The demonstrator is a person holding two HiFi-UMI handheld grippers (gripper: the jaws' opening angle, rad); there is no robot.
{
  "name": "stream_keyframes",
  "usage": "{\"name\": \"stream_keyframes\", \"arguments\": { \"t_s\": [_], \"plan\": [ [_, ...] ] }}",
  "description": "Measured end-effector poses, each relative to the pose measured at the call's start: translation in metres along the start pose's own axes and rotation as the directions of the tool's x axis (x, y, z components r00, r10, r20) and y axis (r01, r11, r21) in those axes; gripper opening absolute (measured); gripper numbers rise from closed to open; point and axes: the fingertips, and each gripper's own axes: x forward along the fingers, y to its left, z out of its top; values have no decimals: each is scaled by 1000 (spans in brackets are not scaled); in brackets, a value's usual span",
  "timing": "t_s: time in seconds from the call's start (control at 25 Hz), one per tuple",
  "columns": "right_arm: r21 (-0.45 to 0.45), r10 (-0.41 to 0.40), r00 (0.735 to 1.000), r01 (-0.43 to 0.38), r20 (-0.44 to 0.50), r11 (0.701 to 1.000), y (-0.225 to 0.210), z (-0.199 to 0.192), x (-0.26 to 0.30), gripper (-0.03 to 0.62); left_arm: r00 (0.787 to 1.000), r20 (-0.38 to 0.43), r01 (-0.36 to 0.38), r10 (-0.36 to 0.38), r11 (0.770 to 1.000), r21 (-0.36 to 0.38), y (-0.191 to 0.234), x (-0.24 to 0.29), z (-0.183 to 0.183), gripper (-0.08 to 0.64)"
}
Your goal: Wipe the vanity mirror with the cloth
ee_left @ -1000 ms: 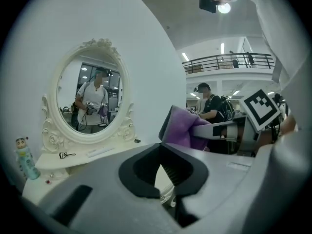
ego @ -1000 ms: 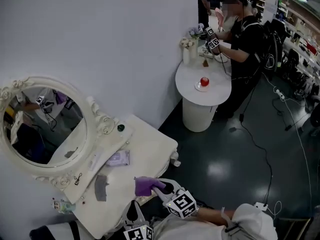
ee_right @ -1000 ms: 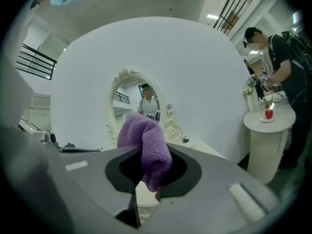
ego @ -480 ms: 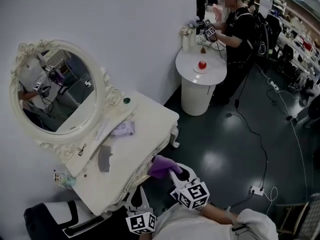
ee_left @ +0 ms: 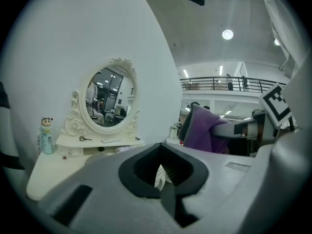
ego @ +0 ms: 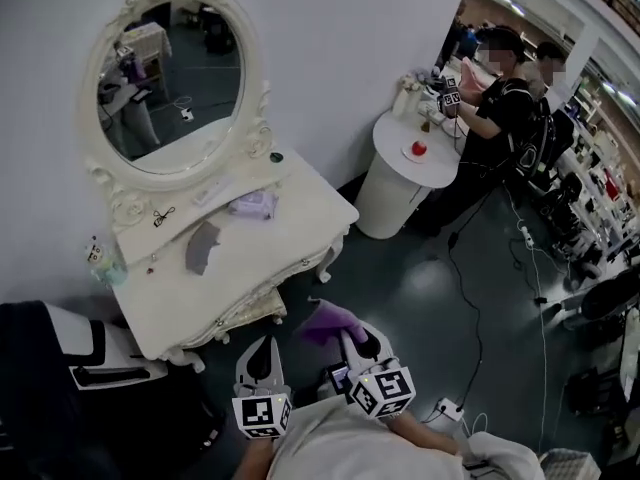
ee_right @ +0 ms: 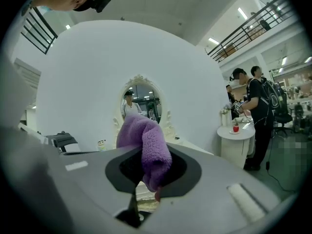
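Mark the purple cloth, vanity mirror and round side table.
purple cloth [ego: 330, 320], head view, middle of the bunch.
vanity mirror [ego: 170, 83], head view, centre of the glass.
round side table [ego: 396, 154], head view, bare tabletop.

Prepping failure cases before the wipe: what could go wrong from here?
1. The cloth bunches loosely out of the right gripper; pressed on the mirror, it might slip free.
2. Reaching over the vanity top could knock the packet or the small bottle near the mirror's base.

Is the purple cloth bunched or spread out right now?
Bunched: the purple cloth hangs in a folded lump, pinched in the right gripper.
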Motion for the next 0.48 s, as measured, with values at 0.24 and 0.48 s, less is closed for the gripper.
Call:
{"name": "stream_keyframes", "arguments": {
  "t_s": [0.24, 0.48],
  "plan": [
    [19, 126, 992, -126, 4, 992, 6, -4, -18, 57, 981, 32, -190, 190, 982, -12, 1, -46, -8, 4],
    [21, 221, 975, -221, -7, 975, -35, -15, -74, 57, 944, 49, -327, 326, 945, 16, -48, -67, -18, 3]
  ]
}}
